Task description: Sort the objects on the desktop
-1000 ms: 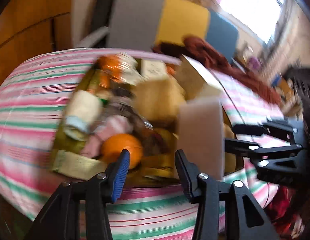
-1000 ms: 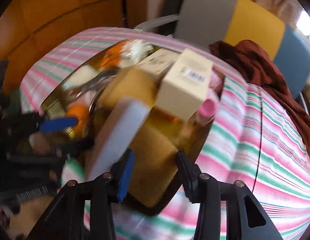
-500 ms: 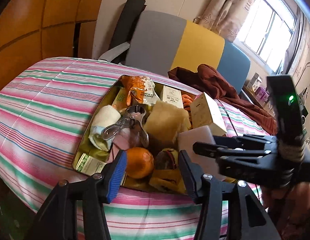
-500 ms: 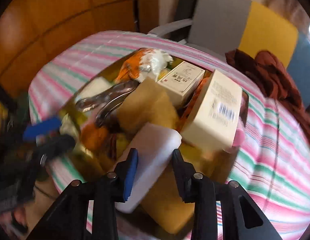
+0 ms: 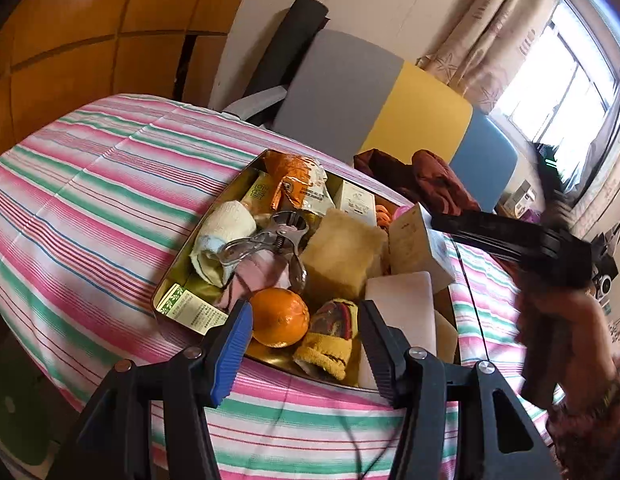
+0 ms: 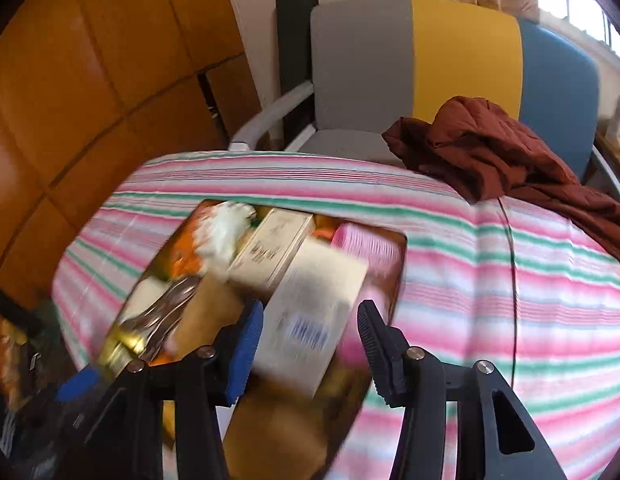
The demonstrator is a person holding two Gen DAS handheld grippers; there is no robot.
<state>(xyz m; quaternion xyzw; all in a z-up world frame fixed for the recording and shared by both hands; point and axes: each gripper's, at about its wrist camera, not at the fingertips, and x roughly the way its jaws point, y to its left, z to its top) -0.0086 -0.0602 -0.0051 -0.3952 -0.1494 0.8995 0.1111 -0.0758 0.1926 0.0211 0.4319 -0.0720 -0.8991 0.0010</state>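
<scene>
A gold tray point(image 5: 167, 286) on the striped tablecloth holds several objects: an orange point(image 5: 278, 317), a yellow sock point(image 5: 330, 338), a white block point(image 5: 402, 306), a tan sponge point(image 5: 342, 256), metal tongs point(image 5: 265, 242), a cream box point(image 5: 416, 246) and an orange snack bag point(image 5: 299, 184). My left gripper point(image 5: 303, 344) is open at the tray's near edge, above the orange and sock. My right gripper point(image 6: 310, 350) is open and empty over the cream box point(image 6: 310, 316); the view is blurred. A pink item point(image 6: 368, 246) lies beside the box.
A grey, yellow and blue chair point(image 6: 430, 76) stands behind the table with a brown garment point(image 6: 490, 148) draped onto the tablecloth point(image 5: 89, 184). A black cable point(image 6: 512, 280) runs across the cloth. Wooden panels point(image 6: 89, 80) line the left wall.
My right gripper has let go of the white block, opened wider and moved up and back over the cream box. The left gripper has held near the tray's front edge.
</scene>
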